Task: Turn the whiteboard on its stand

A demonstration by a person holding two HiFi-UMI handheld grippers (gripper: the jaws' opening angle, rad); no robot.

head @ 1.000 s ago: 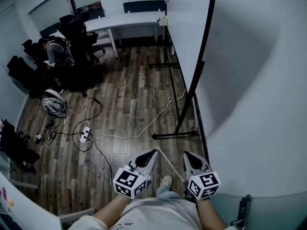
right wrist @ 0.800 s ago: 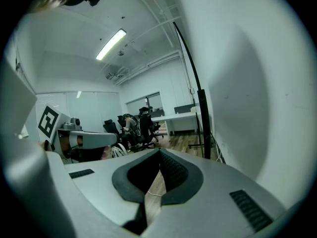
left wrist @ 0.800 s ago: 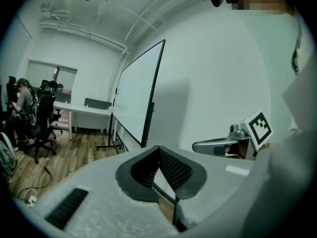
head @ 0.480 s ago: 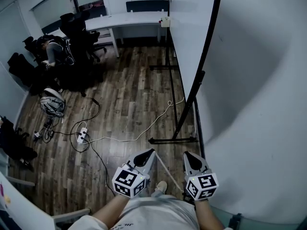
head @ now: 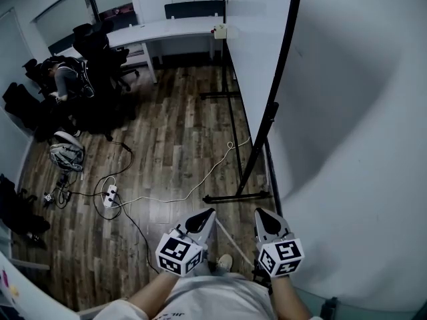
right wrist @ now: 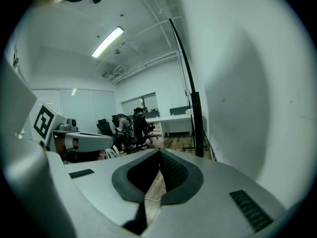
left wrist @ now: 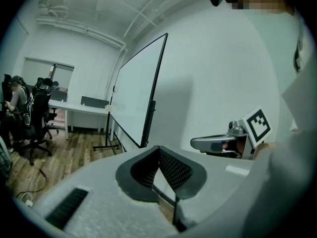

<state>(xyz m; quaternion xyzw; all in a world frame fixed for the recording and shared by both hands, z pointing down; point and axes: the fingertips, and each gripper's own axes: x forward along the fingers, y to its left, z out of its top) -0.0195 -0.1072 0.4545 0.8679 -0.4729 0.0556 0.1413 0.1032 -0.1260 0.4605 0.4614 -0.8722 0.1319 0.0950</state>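
The whiteboard (head: 253,52) stands edge-on ahead, its white face turned left and its black frame edge (head: 285,52) running down to a black floor stand (head: 237,196). Close to my body, my left gripper (head: 203,220) and right gripper (head: 265,223) sit side by side, both shut and empty, well short of the board. In the left gripper view the whiteboard (left wrist: 134,95) rises beyond the shut left gripper (left wrist: 158,150), and the right gripper (left wrist: 218,143) lies off to the right. In the right gripper view the frame edge (right wrist: 197,125) stands just past the right gripper (right wrist: 159,153).
A white wall (head: 360,145) runs close along the right. A white desk (head: 167,29) is at the back, with office chairs and a seated person (head: 63,79) to the left. A power strip (head: 110,195), cables (head: 200,179) and a helmet (head: 65,155) lie on the wood floor.
The head view has shifted slightly, so the floor and the stand's foot slide a little left and down. Both grippers stay shut in the same place.
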